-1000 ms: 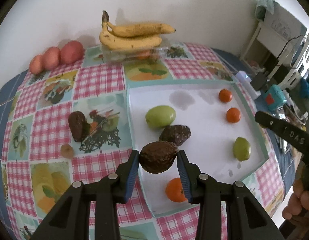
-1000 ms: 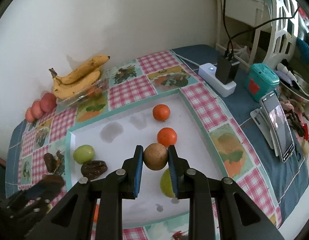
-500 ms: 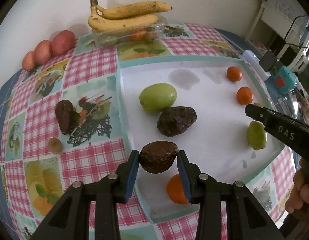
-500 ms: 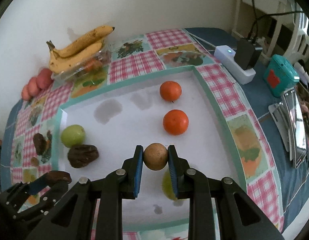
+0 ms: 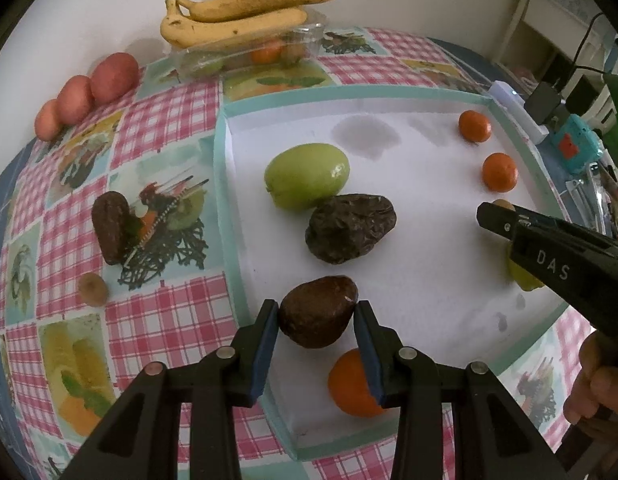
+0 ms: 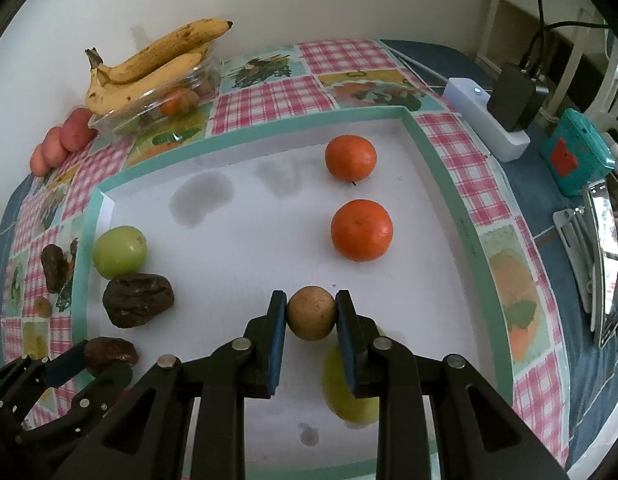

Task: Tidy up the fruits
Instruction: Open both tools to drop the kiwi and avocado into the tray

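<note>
My left gripper (image 5: 316, 322) is shut on a dark brown avocado (image 5: 318, 311), held low over the near left part of the white tray (image 5: 389, 96). My right gripper (image 6: 311, 322) is shut on a small round tan fruit (image 6: 311, 312) over the tray's right side, above a yellow-green fruit (image 6: 351, 404). In the tray lie a green fruit (image 5: 307, 175), a wrinkled dark fruit (image 5: 351, 228), two oranges at the far right (image 6: 351, 158) (image 6: 362, 230) and one orange (image 5: 351, 384) under my left gripper.
Outside the tray on the checked cloth lie a dark fruit (image 5: 111, 226) and a small tan fruit (image 5: 93, 289). Bananas (image 5: 237, 16) rest on a clear box at the back, red fruits (image 5: 85, 96) at the far left. A power strip (image 6: 485, 124) and phone (image 6: 605, 264) stand to the right.
Both grippers have moved down and forward toward the tray, each still holding its fruit. The fruits in the tray have not moved.
</note>
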A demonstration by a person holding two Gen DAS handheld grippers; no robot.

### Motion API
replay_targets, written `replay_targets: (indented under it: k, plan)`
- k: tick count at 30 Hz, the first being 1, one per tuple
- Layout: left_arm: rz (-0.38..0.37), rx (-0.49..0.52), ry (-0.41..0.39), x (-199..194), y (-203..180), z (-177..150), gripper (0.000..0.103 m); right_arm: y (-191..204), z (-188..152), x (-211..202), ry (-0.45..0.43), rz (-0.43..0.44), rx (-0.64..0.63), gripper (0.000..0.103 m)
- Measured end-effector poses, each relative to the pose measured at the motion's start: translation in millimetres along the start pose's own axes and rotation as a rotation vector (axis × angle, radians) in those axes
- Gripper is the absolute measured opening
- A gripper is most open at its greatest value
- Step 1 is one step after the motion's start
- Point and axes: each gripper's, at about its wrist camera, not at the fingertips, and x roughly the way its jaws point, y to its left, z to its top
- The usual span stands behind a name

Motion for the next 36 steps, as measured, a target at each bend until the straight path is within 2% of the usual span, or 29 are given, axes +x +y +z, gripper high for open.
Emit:
replay_targets:
  k: [20,23,24,25,27,28,30,33,36]
  plan:
    - [-0.039,-0.026,0.033,7,1,2,0.042,15,-2,11,-0.021,-0.063,-0.086,0.026]
    - [-0.046,-0.022,0.027,3,0,2,0.048,13,-1,11,-0.018,-0.057,-0.076,0.027]
    - [-0.050,-0.022,0.021,0,1,3,0.053,12,-1,10,-0.015,-0.048,-0.069,0.030]
    - [-0.051,-0.022,0.015,-3,1,3,0.056,11,0,10,-0.012,-0.037,-0.058,0.038]
    - [-0.054,-0.026,-0.004,-11,3,5,0.061,8,1,8,-0.009,-0.017,-0.025,0.049]
    - [-0.058,-0.030,-0.009,-14,4,6,0.062,6,2,6,-0.009,-0.015,-0.015,0.049]
    - [-0.063,-0.047,-0.024,-23,9,8,0.070,5,4,0,-0.021,-0.016,-0.003,0.051]
    - [-0.064,-0.059,-0.049,-35,18,10,0.077,3,7,-15,-0.050,-0.020,0.016,0.068]
    - [-0.052,-0.072,-0.066,-45,28,13,0.086,4,9,-31,-0.075,-0.023,0.022,0.073]
